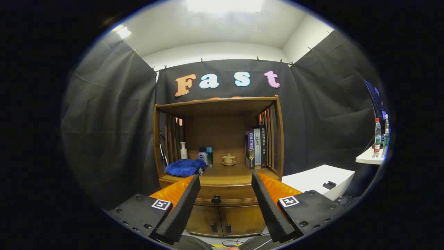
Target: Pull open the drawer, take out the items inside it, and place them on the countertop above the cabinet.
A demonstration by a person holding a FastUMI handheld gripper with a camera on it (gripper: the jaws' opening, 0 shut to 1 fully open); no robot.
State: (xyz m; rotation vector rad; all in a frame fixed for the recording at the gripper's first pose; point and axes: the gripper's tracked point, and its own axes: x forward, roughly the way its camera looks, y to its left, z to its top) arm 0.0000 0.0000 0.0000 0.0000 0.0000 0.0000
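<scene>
Gripper [225, 194]: fingers spread apart, empty. Drawer [222, 196] lower centre of frame, between fingertips, closed; contents hidden. Only hold is the small dark knob [216, 199], rigid, likely slippery. Countertop [222, 171] above carries blue cloth [184, 167], bottles [203, 155], lidded teacup [229, 159], books [256, 147].

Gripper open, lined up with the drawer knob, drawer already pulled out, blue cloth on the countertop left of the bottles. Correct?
One thing is off: the drawer is closed, its front flush with the cabinet. The gripper view shows the gripper open, the knob ahead between its fingers, untouched, and the blue cloth on the countertop left of the bottles.
</scene>
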